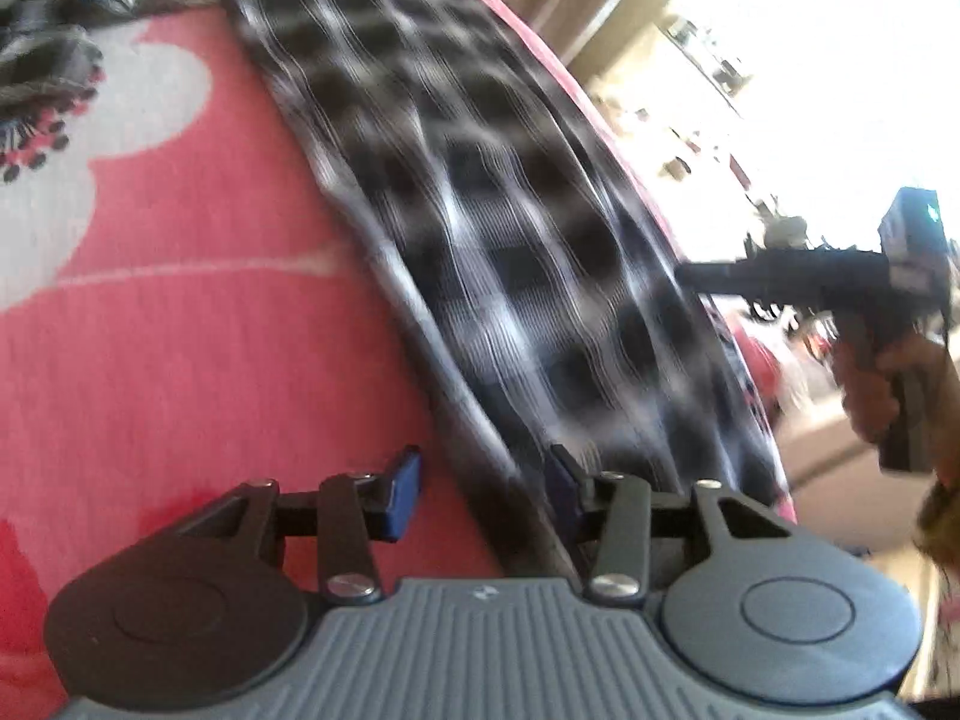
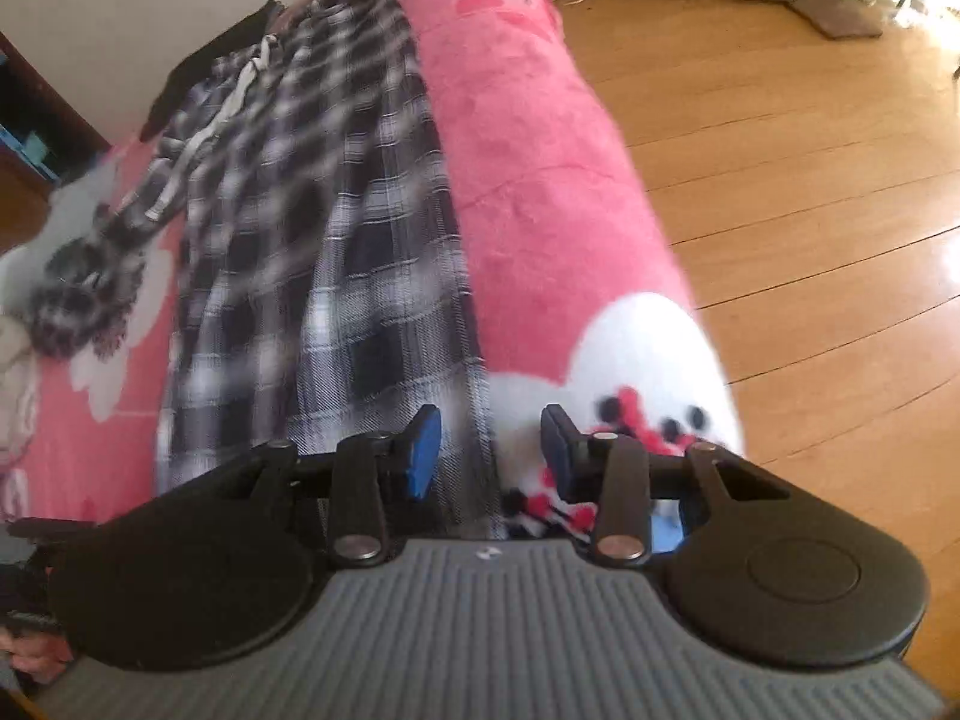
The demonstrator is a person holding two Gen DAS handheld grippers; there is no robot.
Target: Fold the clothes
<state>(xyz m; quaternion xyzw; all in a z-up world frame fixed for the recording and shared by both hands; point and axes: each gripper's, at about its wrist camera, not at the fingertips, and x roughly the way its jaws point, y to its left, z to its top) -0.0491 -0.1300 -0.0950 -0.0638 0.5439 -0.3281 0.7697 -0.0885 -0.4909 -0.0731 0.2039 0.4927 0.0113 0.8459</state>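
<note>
Left wrist view: the checked trousers [image 1: 510, 228], black and white, lie stretched long across the pink blanket [image 1: 198, 324], blurred. The left tool [image 1: 486, 495] hangs over their near edge, pointing steeply down, pads apart and gripping nothing. At right a hand [image 1: 888, 384] holds the right tool [image 1: 696, 276] out over the cloth's far edge.

Right wrist view: the trousers [image 2: 336, 276] run lengthwise, drawstring [image 2: 240, 90] at the far end. The right tool [image 2: 491, 450] tilts down above their hem, pads apart, empty. Wooden floor [image 2: 780, 180] beside.
</note>
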